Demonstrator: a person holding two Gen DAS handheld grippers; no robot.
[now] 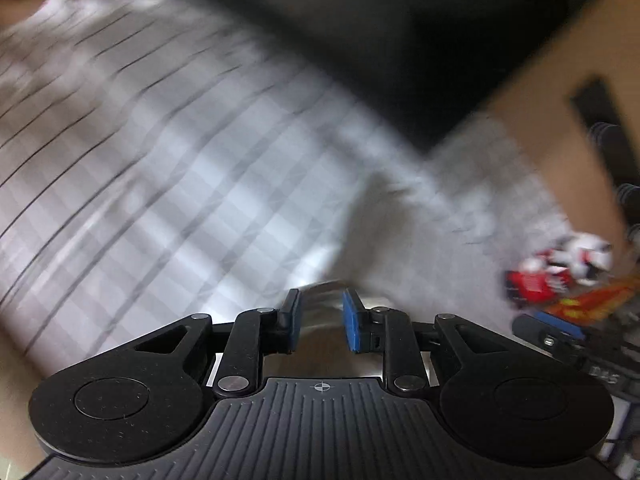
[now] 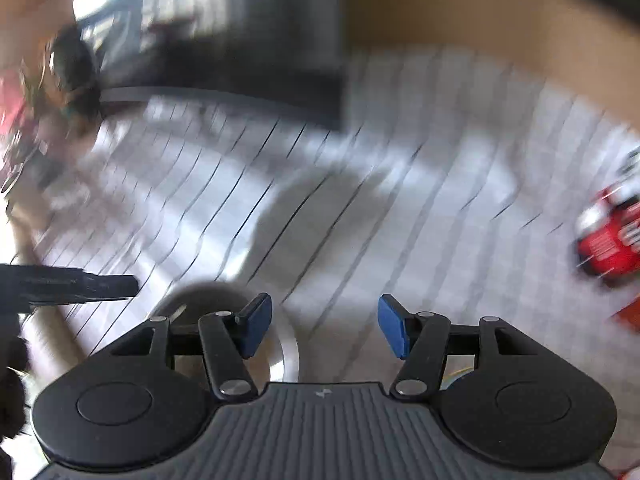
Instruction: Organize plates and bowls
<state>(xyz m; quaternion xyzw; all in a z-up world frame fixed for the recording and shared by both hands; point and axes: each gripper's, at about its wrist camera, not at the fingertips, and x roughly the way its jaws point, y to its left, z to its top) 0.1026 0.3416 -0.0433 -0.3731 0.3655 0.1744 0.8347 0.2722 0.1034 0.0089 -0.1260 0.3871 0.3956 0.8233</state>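
While the left gripper (image 1: 319,322) carries a shiny steel bowl (image 1: 320,308) pinched between its jaws over the checked tablecloth (image 1: 180,184), the right gripper (image 2: 325,326) hangs spread and empty, so sorting looks unfinished.

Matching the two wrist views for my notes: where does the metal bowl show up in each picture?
Left wrist: the metal bowl sits bottom centre, its rim between the blue fingers of the left gripper.
Right wrist: the bowl is lower left, partly hidden behind the right gripper, whose fingers are apart.
Shared landmark: the checked cloth and the red packet at the right edge.
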